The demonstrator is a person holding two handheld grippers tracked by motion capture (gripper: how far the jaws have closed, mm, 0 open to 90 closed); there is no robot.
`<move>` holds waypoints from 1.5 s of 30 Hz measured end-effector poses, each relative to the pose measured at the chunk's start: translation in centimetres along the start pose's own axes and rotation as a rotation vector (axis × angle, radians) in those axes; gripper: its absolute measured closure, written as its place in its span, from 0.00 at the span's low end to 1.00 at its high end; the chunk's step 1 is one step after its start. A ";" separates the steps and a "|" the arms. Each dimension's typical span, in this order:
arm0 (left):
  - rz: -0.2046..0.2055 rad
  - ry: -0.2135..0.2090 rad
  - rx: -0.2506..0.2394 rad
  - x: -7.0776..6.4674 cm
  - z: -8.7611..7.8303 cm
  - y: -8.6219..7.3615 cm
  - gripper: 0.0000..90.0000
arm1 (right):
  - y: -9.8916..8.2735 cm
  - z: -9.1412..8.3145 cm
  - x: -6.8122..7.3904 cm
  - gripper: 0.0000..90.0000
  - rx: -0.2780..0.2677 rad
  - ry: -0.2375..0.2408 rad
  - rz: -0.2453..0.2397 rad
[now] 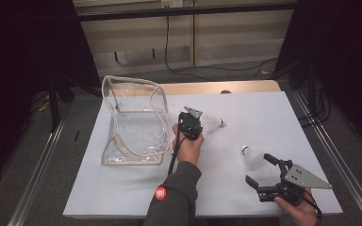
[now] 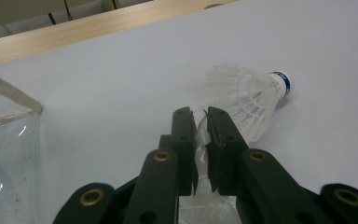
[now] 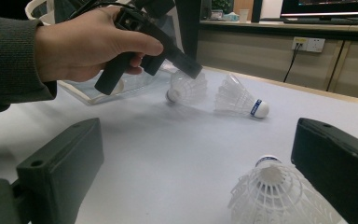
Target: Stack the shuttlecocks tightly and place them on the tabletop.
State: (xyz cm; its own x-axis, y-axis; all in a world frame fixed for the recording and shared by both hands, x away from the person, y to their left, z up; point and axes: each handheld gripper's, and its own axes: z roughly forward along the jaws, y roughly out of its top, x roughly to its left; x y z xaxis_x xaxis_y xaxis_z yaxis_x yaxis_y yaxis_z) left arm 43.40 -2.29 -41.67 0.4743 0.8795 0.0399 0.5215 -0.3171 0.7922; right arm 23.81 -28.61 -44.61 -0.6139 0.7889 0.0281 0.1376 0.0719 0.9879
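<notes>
The left gripper (image 2: 200,116) pinches a white feathered shuttlecock's (image 3: 186,88) skirt near the empty clear plastic pouch (image 1: 132,120); the right gripper (image 1: 260,169) stands spread.

1. We see a white table (image 1: 122,188) with a wooden strip along its far edge (image 1: 226,87).
2. We see black cables (image 1: 202,70) trailing over the grey floor (image 1: 42,127) beyond it.
3. We see a wall socket (image 3: 310,44) on the far wall.

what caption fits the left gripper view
Left claw shut on a white shuttlecock's skirt; a second shuttlecock lies just beyond.
</notes>
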 end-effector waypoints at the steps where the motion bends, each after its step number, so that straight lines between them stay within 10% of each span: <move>1: 0.000 0.005 -0.002 0.1 0.0 0.0 0.91 | 0.0 0.0 0.0 0.02 0.000 0.000 0.000; 21: 0.030 0.177 -0.003 0.9 -0.7 0.0 0.98 | 0.0 0.0 0.0 0.02 0.002 0.003 -0.006; 45: -0.018 -0.003 -0.029 0.0 0.2 0.0 0.81 | 0.0 0.0 0.1 0.02 -0.002 0.003 -0.008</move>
State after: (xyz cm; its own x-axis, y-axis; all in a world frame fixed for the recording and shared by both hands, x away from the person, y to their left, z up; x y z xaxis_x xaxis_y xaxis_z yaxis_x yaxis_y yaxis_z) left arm 43.58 -2.37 -41.76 0.4672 0.8839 0.0231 0.5093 -0.2904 0.8101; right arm 23.78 -28.57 -44.57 -0.6176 0.7862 0.0208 0.1314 0.0771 0.9883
